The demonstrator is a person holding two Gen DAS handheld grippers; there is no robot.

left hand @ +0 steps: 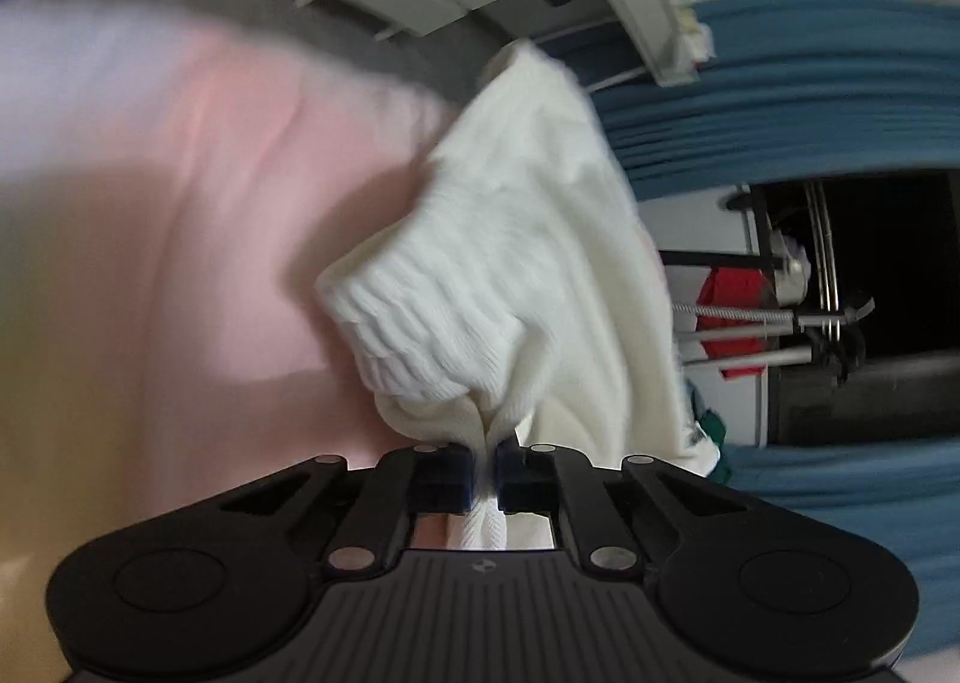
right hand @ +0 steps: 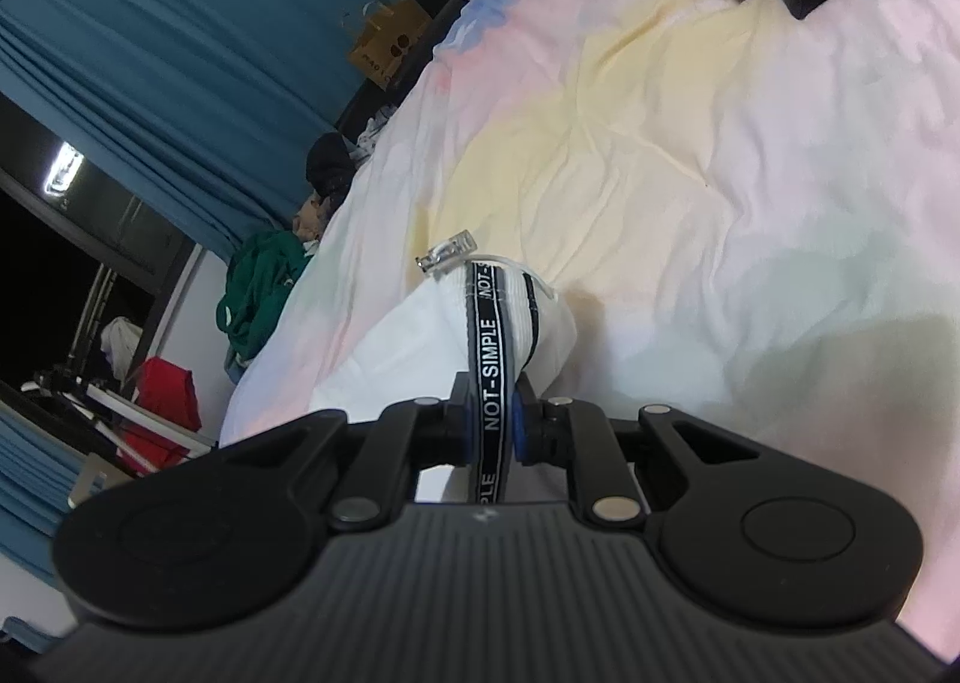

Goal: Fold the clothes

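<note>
The garment [left hand: 516, 263] rises from the lower centre of the left wrist frame, over the bedspread [left hand: 198, 215] at left; curtains [left hand: 798, 101] fill the right. In the right wrist frame, the bedspread [right hand: 690, 143] fills the right, curtains [right hand: 168, 53] the upper left.

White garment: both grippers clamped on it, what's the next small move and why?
Probably draw the two grips apart to pull the fabric taut. The left gripper pinches a bunched ribbed edge of the white garment, the right gripper holds its NOT-SIMPLE band, and the cloth sags crumpled onto the bedspread.
</note>
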